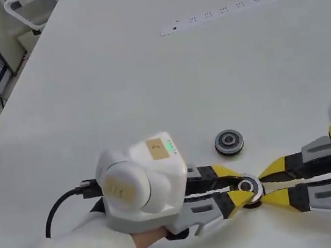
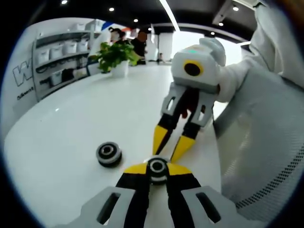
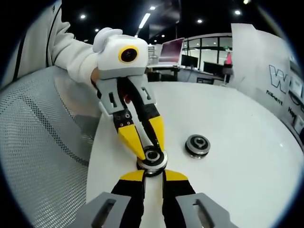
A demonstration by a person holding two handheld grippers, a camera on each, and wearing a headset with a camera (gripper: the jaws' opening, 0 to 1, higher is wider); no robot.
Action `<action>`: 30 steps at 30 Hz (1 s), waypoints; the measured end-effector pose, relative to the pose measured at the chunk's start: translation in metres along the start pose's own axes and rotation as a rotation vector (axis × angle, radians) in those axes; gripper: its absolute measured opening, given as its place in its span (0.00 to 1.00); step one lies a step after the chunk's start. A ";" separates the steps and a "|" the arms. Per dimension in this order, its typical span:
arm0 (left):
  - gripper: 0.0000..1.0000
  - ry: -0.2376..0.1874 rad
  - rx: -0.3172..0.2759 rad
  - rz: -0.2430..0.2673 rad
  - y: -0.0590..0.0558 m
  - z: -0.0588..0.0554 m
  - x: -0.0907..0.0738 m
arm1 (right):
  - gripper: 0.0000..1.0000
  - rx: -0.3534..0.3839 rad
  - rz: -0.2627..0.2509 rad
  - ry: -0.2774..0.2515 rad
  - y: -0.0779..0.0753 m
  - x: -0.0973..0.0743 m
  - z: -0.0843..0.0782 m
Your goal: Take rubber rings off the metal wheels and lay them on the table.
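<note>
- Left gripper [image 1: 241, 186], nearest in the head view, pinches one metal wheel [image 1: 247, 188] on the table [image 1: 146, 71]; right gripper [image 1: 262, 185] meets it opposite. A second wheel [image 1: 228, 141] lies just beyond.
- Left gripper view: own jaws clamp the metal wheel.
- Right gripper view: own jaws nearly together at its rim, grip cannot be told. Black rubber ring [image 3: 197, 153] sits on the second wheel.

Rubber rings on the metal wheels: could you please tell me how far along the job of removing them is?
Done: nothing, apparently. In hand: the left gripper is shut on one small round metal wheel, its black rubber ring seemingly on, with the right gripper at its rim. Left: pulling that ring, then the second ringed metal wheel lying apart on the white table.
</note>
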State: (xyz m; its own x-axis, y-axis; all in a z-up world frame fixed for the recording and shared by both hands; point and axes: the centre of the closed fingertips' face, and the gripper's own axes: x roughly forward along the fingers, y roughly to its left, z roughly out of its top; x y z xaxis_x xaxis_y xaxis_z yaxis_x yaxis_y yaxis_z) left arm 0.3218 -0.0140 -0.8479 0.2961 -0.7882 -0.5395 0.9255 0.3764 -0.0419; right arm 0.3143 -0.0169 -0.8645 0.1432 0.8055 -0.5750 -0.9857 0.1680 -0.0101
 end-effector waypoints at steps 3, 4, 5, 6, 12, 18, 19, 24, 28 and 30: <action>0.14 -0.002 -0.002 0.002 0.000 0.000 0.000 | 0.07 -0.005 -0.002 0.005 -0.001 0.000 -0.001; 0.14 -0.002 -0.002 0.002 0.000 0.000 0.000 | 0.06 -0.006 -0.003 0.006 -0.001 0.000 -0.002; 0.14 -0.003 -0.002 0.002 0.000 0.000 0.000 | 0.06 -0.008 -0.006 0.009 -0.002 -0.001 -0.002; 0.14 -0.003 -0.003 0.002 0.000 0.000 0.000 | 0.05 -0.009 -0.006 0.010 -0.002 -0.001 -0.002; 0.14 -0.008 0.000 0.000 0.000 0.000 0.000 | 0.02 -0.001 -0.024 0.016 -0.003 -0.001 -0.003; 0.14 -0.011 0.006 0.000 0.000 0.000 0.000 | 0.00 0.025 -0.045 0.012 -0.006 -0.002 -0.004; 0.14 -0.012 0.005 0.000 0.000 0.000 0.000 | 0.00 0.030 -0.046 0.011 -0.006 -0.002 -0.004; 0.13 -0.014 0.008 -0.001 0.000 0.000 0.000 | 0.00 0.155 -0.057 -0.012 -0.008 -0.004 -0.003; 0.13 -0.016 0.003 0.000 0.000 0.000 0.000 | 0.00 0.358 -0.049 -0.077 -0.014 -0.007 0.000; 0.13 -0.016 0.002 0.000 0.000 0.000 0.000 | 0.00 0.423 -0.037 -0.110 -0.016 -0.010 0.001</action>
State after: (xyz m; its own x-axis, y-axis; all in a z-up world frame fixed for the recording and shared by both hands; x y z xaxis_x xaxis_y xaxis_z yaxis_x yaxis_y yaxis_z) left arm 0.3222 -0.0137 -0.8481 0.3001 -0.7960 -0.5257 0.9260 0.3755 -0.0399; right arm 0.3287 -0.0270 -0.8578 0.2084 0.8465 -0.4899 -0.8603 0.3969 0.3199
